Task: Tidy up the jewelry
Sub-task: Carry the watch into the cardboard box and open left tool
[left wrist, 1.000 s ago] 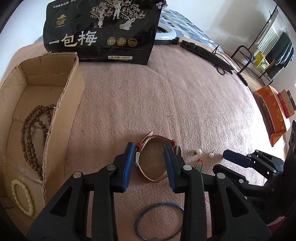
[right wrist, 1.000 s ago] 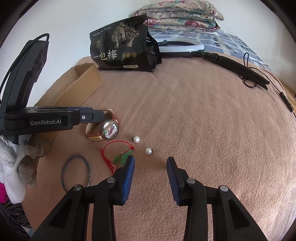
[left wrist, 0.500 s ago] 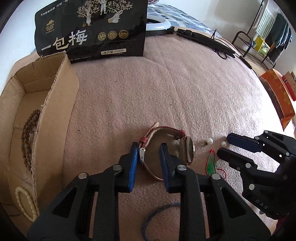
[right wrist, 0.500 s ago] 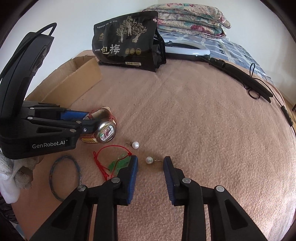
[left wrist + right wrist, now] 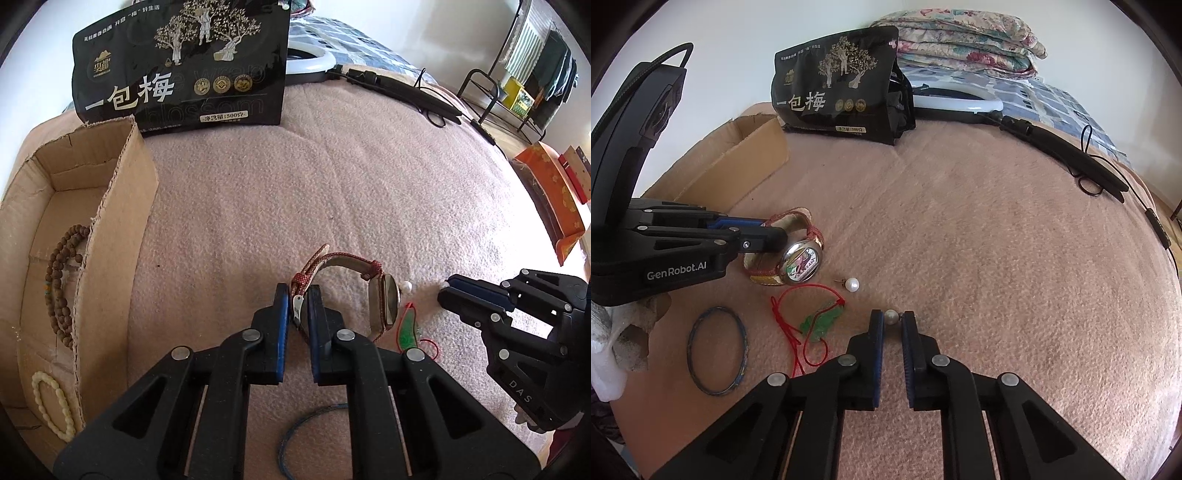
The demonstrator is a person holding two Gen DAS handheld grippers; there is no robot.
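Observation:
A wristwatch [image 5: 386, 302] with a red woven strap stands on edge on the pink blanket. My left gripper [image 5: 297, 295] is closing its blue pads on the strap near the buckle; it also shows at the left of the right wrist view [image 5: 768, 236], beside the watch face [image 5: 801, 260]. My right gripper [image 5: 891, 321] is closing on a pearl earring [image 5: 891, 316], which sits pinched between its tips. A second pearl earring [image 5: 852, 285] lies loose just left of it.
The open cardboard box [image 5: 110, 206] at left holds a wooden bead necklace [image 5: 55, 280] and a white bead bracelet [image 5: 48, 402]. A green pendant on red cord [image 5: 822, 321] and a blue bangle [image 5: 716, 350] lie on the blanket. A black bag [image 5: 181, 70] stands behind.
Both grippers have closed from open: the left onto the watch strap, tipping the watch up on edge, the right onto the nearer pearl earring.

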